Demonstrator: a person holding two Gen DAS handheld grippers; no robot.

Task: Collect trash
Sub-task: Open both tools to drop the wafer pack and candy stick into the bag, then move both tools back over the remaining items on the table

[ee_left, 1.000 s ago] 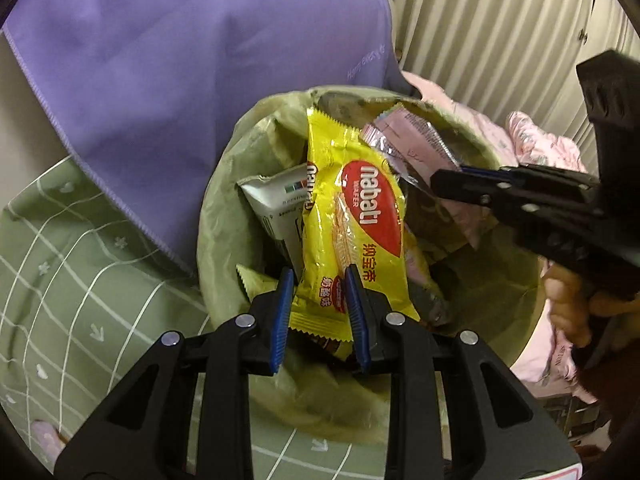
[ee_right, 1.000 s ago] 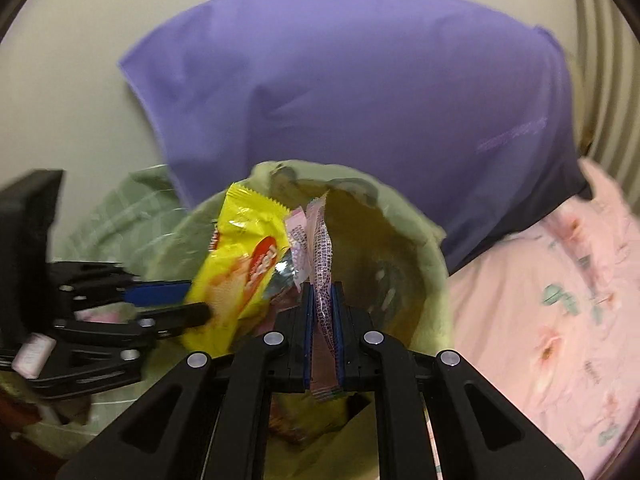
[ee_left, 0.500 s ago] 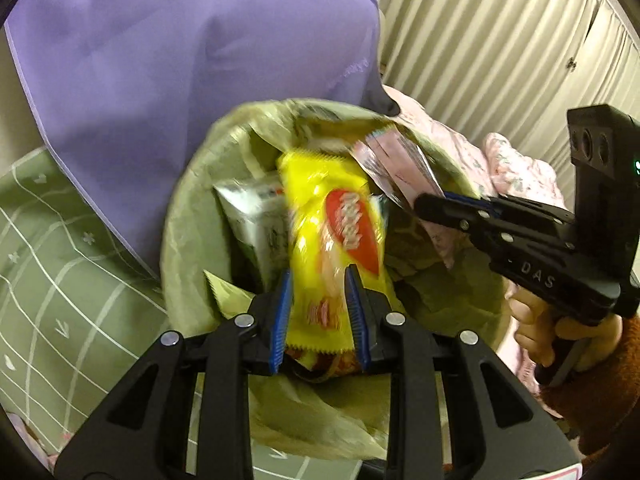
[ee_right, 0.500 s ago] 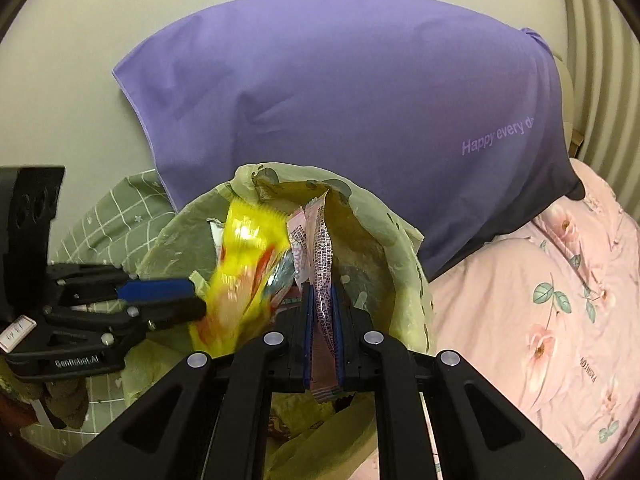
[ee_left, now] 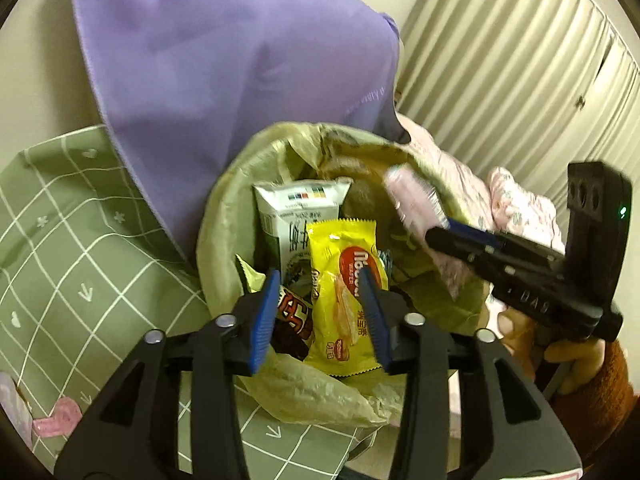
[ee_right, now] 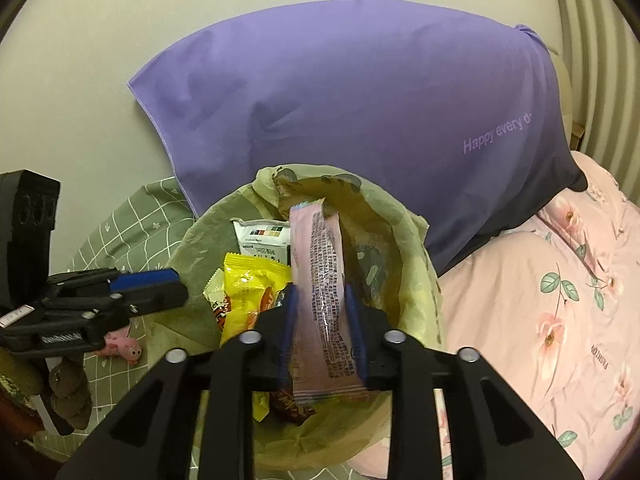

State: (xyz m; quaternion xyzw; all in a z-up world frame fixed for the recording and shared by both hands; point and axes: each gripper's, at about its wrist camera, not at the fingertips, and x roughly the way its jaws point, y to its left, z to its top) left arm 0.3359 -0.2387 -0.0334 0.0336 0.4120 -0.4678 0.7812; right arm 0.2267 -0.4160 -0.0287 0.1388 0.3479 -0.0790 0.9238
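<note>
bin: your round trash bin lined with a thin yellow-green plastic bag (ee_left: 304, 396) sits on the bed, its far rim up against the big purple pillow (ee_right: 360, 112), the green grid-pattern sheet (ee_left: 60, 248) on one side, the pink floral sheet (ee_right: 540, 320) on the other.

left gripper: your left gripper (ee_left: 318, 316) is right over the near rim and its jaws are opening. The yellow plastic wafer wrapper with the red oval logo (ee_left: 344, 292) lies between the blue pads, but they stand off it on both sides, so you've let go and it's in the bin.

right gripper: your right gripper (ee_right: 322, 330) is opening too. The long pale pink snack wrapper with fine print (ee_right: 320, 280) stands nearly upright between the pads with a gap each side, its top leaning toward the far rim. Looks released to me, just not settled.

already in: a white printed packet (ee_left: 296, 208) toward the far side, and a dark brown and red wrapper (ee_left: 290, 320) near the front rim.

left to do: both pieces look dropped. Some small pink object (ee_right: 122, 342) lies on the green sheet beside the bin; can't tell if it's trash. No other litter in view, so you might be nearly done.
</note>
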